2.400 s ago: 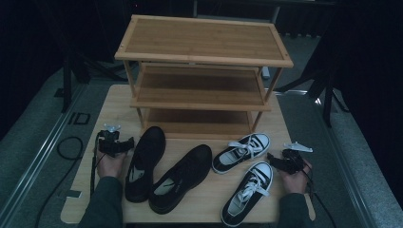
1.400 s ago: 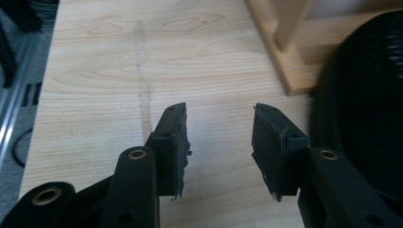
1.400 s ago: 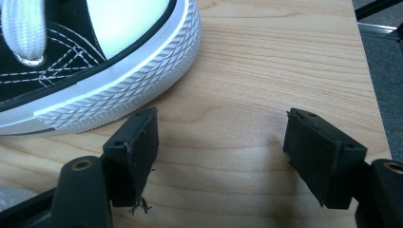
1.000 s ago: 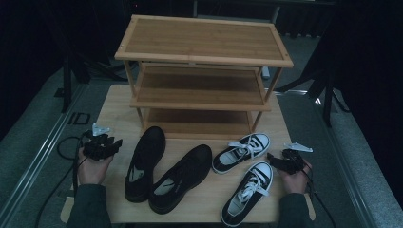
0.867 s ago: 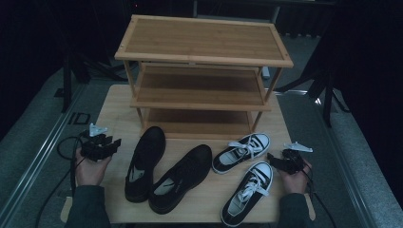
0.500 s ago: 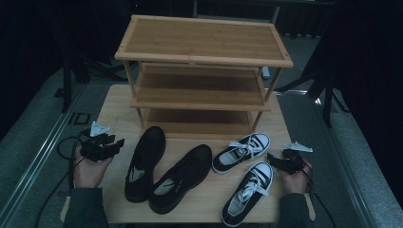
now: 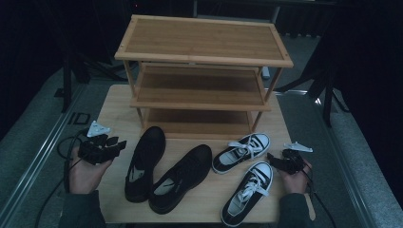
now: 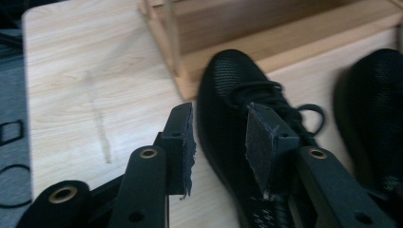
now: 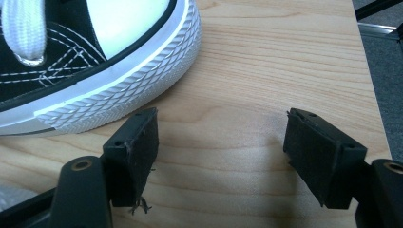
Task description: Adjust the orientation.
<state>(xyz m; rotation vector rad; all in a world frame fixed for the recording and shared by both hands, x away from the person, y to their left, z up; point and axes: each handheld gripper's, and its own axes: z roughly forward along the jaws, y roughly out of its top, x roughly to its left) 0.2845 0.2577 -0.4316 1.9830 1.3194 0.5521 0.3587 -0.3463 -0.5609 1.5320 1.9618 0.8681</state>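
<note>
- High view: a three-tier wooden shoe rack (image 7: pixel 202 71) stands at the far side of the pale wooden table (image 7: pixel 119 109). In front of it lie two black lace-up shoes (image 7: pixel 145 161) at the left and two black-and-white canvas sneakers (image 7: pixel 241 153) at the right. The left gripper (image 7: pixel 114 144) is held off the table's left edge, near the leftmost black shoe but apart from it. The right gripper (image 7: pixel 272 159) sits at the table's right edge, just beside the nearer sneaker's toe
- Left gripper view: the jaws have just been closing a little yet stand apart and hold nothing; between and beyond them lies the leftmost black shoe (image 8: pixel 237 95), its toe near the rack's bottom shelf (image 8: pixel 285 42)
- Right gripper view: the jaws are spread wide over bare tabletop (image 9: pixel 266 57), empty; the left pad (image 9: pixel 140 147) is just beside the sneaker's white ribbed toe (image 9: pixel 123 90); whether they touch I cannot tell
</note>
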